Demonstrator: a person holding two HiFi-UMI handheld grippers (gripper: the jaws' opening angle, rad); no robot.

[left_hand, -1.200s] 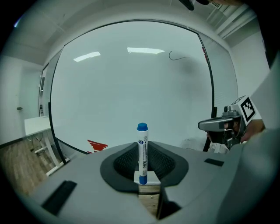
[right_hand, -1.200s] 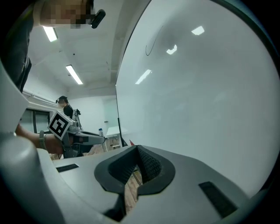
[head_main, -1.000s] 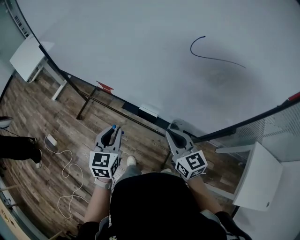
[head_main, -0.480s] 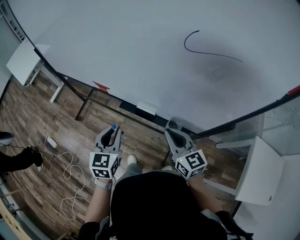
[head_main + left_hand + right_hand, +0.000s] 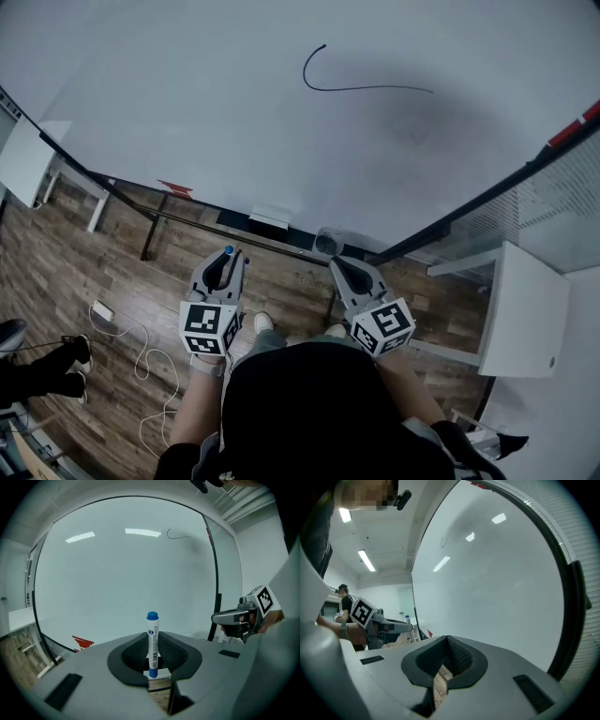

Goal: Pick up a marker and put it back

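Nearest to me, the left gripper (image 5: 152, 654) is closed on the marker (image 5: 152, 639). Its two jaws press the lower part of the white barrel from both sides. The marker stands upright between the jaws, and its blue cap rises clear above the jaw tips and points toward the whiteboard (image 5: 216, 103).

The right gripper (image 5: 445, 660) sits beside the left one, a little apart from it and at about the same height. Its jaws are brought together at the tips, with nothing between them. Only a strip of wood floor (image 5: 122, 272) shows through the slot behind the tips.

Both grippers are held over that floor. On it, to my left, lies a loose white cable (image 5: 150, 361). Further left is another person's dark shoe (image 5: 80, 349).

Beyond the grippers runs the dark lower rail (image 5: 187, 221) of the whiteboard. A small red item (image 5: 174, 187) and a flat white item (image 5: 269, 218) sit along it; I cannot tell what either one is.

A white desk (image 5: 520, 309) stands at my right, near the glass wall, and a second white desk (image 5: 21, 159) at the far left.

Farthest away, a single thin black line (image 5: 361, 88) is drawn on the upper part of the whiteboard. It hooks at its left end and runs nearly straight to the right.
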